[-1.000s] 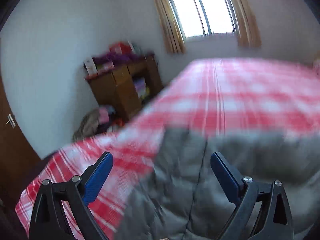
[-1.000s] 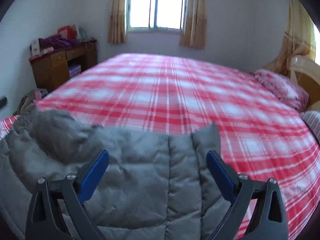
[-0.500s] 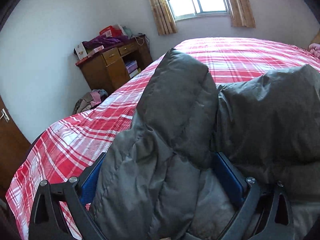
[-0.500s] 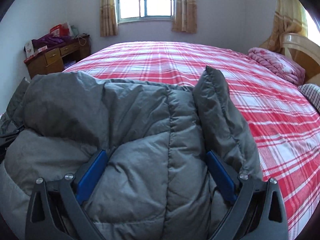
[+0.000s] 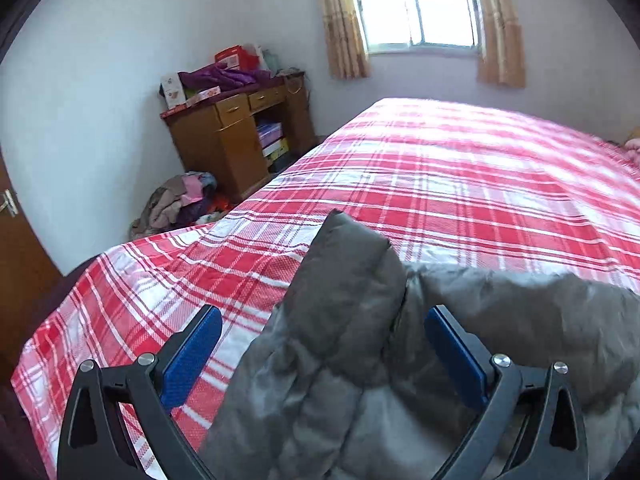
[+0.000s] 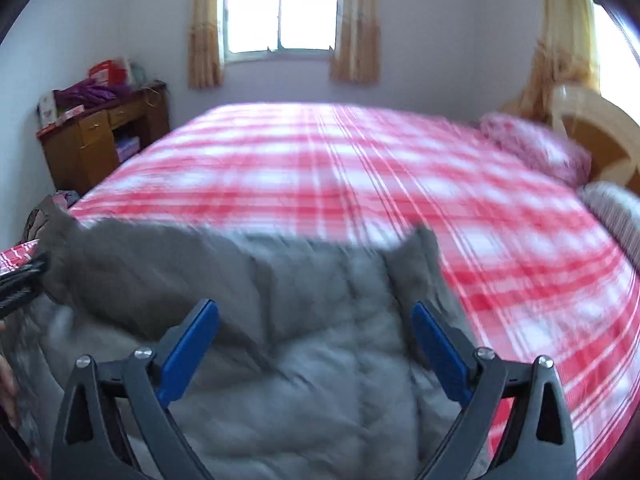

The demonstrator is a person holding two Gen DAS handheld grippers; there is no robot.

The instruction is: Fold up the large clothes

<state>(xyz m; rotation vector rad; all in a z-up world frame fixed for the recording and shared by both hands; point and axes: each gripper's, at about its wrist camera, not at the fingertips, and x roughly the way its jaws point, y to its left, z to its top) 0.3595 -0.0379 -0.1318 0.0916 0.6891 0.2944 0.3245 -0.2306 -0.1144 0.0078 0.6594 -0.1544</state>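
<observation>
While the grey quilted puffer jacket (image 5: pixel 360 360) lay bunched on the near end of the bed with the red-and-white plaid sheet (image 5: pixel 460 184), the left hand-held gripper (image 5: pixel 322 356) hovered over its left edge with both blue-padded fingers (image 5: pixel 188 356) spread wide. A raised fold of the jacket stood between them; the left pad was clear above the sheet, and the right pad was just beside the padding, though contact could not be judged. Further right, the right hand-held gripper (image 6: pixel 314 352) was likewise spread wide over the middle of the jacket (image 6: pixel 320 360), pinching nothing; that view was blurred. Against the far left wall stood a brown wooden desk (image 5: pixel 236 140) piled with boxes and purple cloth, a heap of clothes (image 5: pixel 180 204) on the floor beside it.
</observation>
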